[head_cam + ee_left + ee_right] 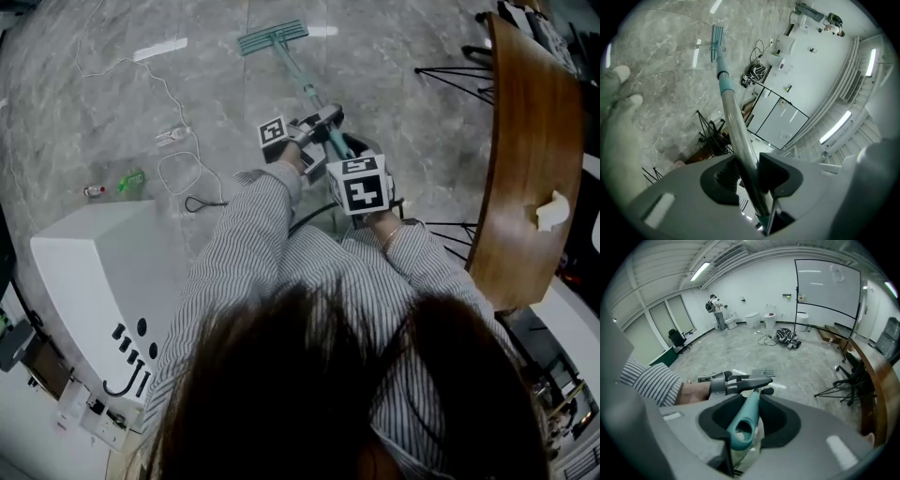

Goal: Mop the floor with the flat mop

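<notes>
The flat mop's teal head (273, 37) lies flat on the grey marble floor ahead of me, and its pole (298, 73) slants back toward my body. My left gripper (323, 127) is shut on the metal pole (736, 136) partway up. Behind it, my right gripper (349, 155) is shut on the teal handle end (744, 420) of the mop. In the left gripper view the mop head (716, 41) shows far down the pole. The right gripper view shows the left gripper (740, 383) clamped just ahead, with the mop head (763, 372) beyond it.
A white machine (108, 281) stands at my left. A white cable (169, 131) and small items (131, 180) lie on the floor. A curved wooden table (525, 159) with black tripod legs (450, 70) runs along the right. A person (715, 305) stands far off.
</notes>
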### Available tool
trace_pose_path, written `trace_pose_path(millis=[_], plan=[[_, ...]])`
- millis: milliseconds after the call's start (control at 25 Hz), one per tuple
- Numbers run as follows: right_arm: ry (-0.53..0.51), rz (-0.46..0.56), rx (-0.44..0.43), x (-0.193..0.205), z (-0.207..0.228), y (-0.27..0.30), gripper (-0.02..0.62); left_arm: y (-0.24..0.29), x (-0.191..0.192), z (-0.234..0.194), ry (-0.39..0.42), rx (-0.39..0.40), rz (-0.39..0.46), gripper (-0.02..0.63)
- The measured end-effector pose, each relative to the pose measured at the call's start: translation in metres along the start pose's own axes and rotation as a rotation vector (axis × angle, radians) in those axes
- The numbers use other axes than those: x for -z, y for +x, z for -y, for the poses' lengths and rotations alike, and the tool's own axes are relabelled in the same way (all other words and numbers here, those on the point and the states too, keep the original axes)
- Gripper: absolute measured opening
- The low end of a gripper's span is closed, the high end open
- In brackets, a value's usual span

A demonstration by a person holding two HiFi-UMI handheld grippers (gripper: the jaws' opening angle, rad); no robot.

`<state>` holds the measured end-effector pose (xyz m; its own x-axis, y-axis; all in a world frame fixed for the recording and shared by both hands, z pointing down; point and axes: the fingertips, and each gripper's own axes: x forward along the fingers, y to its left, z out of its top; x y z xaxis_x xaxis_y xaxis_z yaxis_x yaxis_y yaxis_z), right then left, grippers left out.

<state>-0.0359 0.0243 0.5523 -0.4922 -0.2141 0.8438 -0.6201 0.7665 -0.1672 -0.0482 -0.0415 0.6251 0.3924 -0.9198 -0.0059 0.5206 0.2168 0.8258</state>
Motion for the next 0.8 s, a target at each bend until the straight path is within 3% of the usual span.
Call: trace_pose_path(millis=[800], plan=[[-0.079, -0.023, -0.035, 0.230, 0.022, -0.142, 0.118, -0.055, 0.217, -0.148, -0.001, 0.051, 0.042, 0.123]])
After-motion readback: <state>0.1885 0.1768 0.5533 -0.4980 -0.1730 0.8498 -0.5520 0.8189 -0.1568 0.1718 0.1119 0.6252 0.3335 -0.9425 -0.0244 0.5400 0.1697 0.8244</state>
